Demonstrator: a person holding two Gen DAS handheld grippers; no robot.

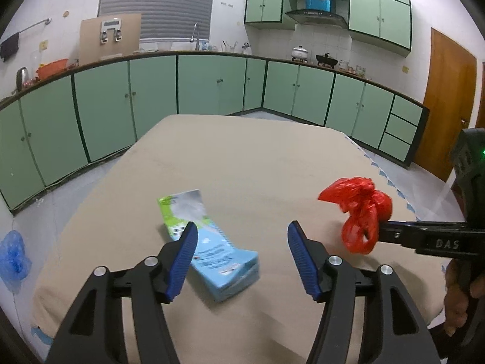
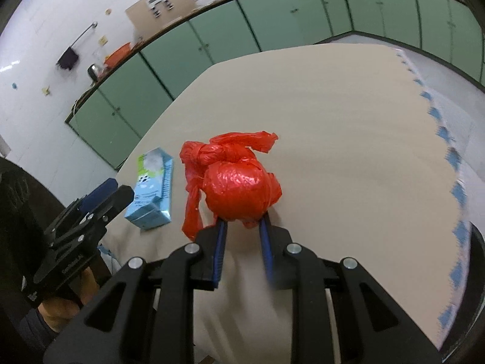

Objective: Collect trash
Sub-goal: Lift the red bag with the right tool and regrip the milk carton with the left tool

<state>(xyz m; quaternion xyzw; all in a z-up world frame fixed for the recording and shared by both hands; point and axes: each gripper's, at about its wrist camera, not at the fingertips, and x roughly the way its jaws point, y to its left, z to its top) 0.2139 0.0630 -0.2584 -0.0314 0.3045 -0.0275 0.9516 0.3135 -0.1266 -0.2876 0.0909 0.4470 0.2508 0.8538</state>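
Note:
A knotted red plastic bag (image 2: 235, 186) hangs just above the beige table (image 2: 348, 127), with my right gripper (image 2: 242, 223) shut on its lower end. From the left wrist view the same red bag (image 1: 360, 215) shows at the right, held by the right gripper (image 1: 382, 229). A blue and green carton (image 1: 209, 242) lies flat on the table (image 1: 242, 157). My left gripper (image 1: 242, 236) stands open over the carton's near end, its left pad overlapping the carton and nothing pressed between the jaws. In the right wrist view the carton (image 2: 153, 186) lies left of the bag, with the left gripper (image 2: 113, 191) beside it.
Green base cabinets (image 1: 151, 91) run along the walls behind the table, under a counter with pots and a sink. A brown door (image 1: 445, 103) stands at the right. A blue plastic bag (image 1: 13, 256) hangs at the far left. A hand (image 1: 460, 297) holds the right gripper.

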